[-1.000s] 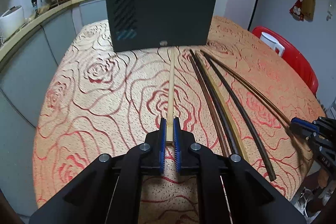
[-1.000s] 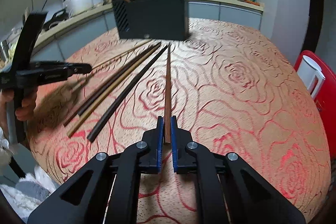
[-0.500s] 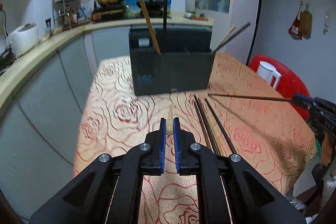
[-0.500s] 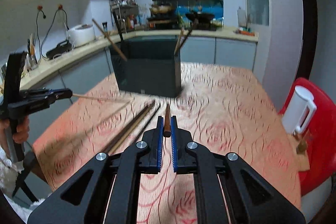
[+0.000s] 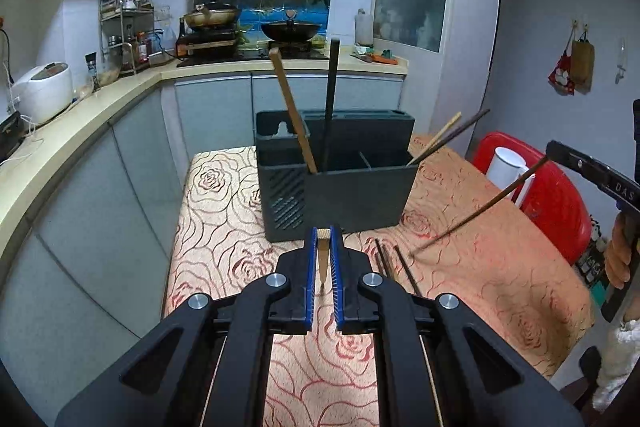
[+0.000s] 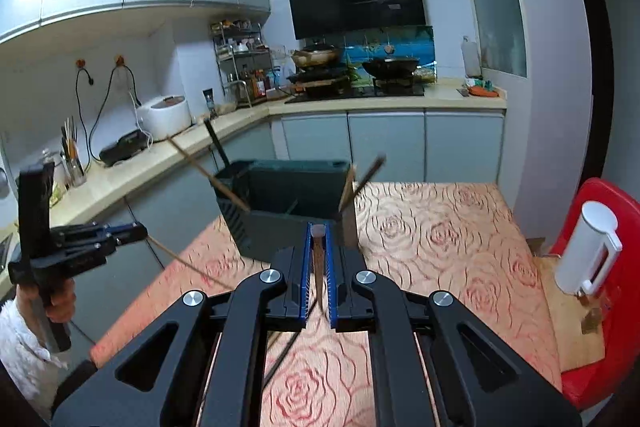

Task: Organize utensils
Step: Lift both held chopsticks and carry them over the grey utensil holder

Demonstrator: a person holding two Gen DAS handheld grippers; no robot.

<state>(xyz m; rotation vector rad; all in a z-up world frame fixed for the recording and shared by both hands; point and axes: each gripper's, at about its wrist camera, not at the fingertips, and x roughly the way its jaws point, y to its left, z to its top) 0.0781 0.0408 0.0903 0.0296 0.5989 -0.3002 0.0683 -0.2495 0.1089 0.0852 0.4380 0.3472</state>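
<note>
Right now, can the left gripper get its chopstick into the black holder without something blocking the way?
Probably yes. The left gripper holds a light chopstick above the table, the black holder straight ahead. Its top is open, with only a few sticks leaning inside. The right gripper stays off to the side.

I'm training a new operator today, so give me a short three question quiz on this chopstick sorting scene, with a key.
1. True or false: the left gripper is clamped on a pale wooden chopstick.
2. Multiple choice: where does the black plastic utensil caddy stand? A on the rose-patterned tablecloth; B on the counter; C on the red chair.
3. Fill in: the right gripper holds a ____ brown chopstick.

Key: 1 true; 2 A; 3 dark.
</note>
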